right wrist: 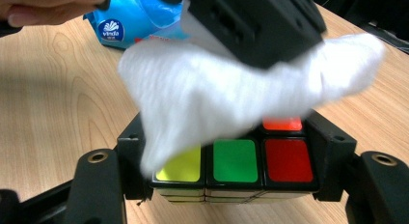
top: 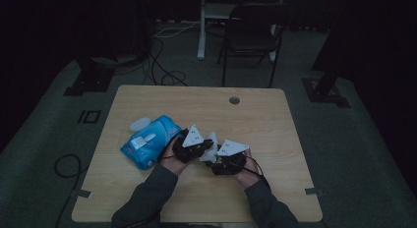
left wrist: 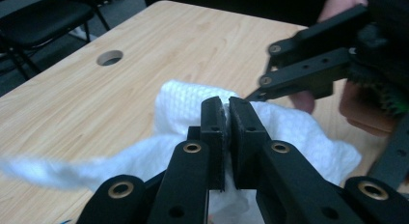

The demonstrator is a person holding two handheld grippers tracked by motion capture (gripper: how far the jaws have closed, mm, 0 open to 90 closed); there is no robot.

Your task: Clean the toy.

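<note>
White wipe (left wrist: 294, 127), clamped in left tool (left wrist: 226, 115), is best drawn lightly across cube (right wrist: 236, 161) clamped firmly in right tool (right wrist: 231, 185).

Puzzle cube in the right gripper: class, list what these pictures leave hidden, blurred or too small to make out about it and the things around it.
- Puzzle cube, right gripper view: the white wipe covers most of its top face; other faces are hidden between the jaws.
- High view: the cube is hidden under the right gripper and the wipe.
- Wipe's far left end, left gripper view: blurred.
- Blue wipes pack, high view: print too small and dim to read.
</note>
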